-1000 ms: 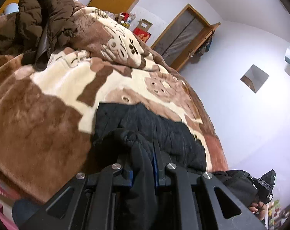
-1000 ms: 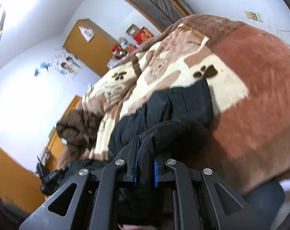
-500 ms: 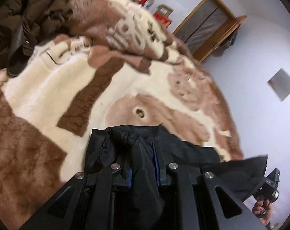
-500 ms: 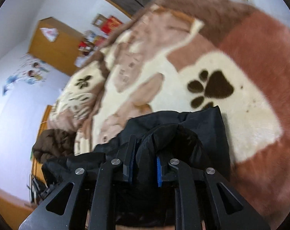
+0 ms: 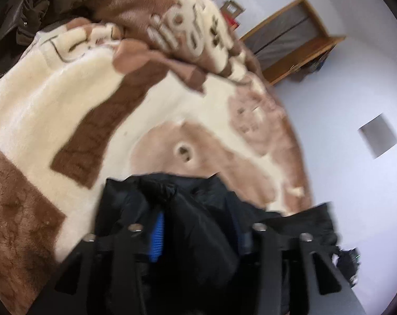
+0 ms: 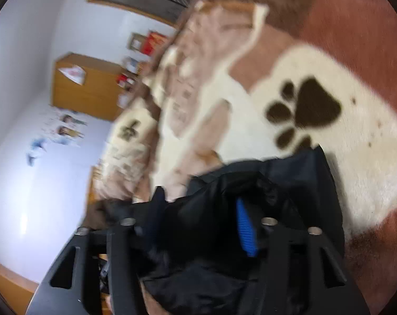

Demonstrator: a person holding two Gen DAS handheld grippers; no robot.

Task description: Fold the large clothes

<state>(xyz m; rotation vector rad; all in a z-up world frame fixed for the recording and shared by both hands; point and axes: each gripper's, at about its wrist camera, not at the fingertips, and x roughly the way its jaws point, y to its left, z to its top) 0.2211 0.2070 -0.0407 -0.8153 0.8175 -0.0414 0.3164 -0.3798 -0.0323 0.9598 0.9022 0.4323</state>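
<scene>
The black jacket (image 5: pixel 198 210) lies bunched on the brown and cream blanket (image 5: pixel 53 105). Both the left gripper (image 5: pixel 195 231) and right gripper (image 6: pixel 198 225) have jaws opening, pads parted with jacket cloth loose between them

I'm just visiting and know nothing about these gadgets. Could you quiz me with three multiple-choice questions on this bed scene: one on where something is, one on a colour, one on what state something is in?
1. Where does the black garment lie?
A. on the blanket
B. on the floor
C. on a door hook

2. What colour is the paw print on the blanket?
A. blue
B. dark brown
C. red

3. How do the left gripper and right gripper stand?
A. both clamped tight on cloth
B. both opening, cloth loose between the fingers
C. both far from any cloth

Answers:
1 A, the garment rests on the cream and brown fleece.
2 B, the print is dark brown on cream.
3 B, gaps show beside the blue pads while black cloth sits between them.
</scene>
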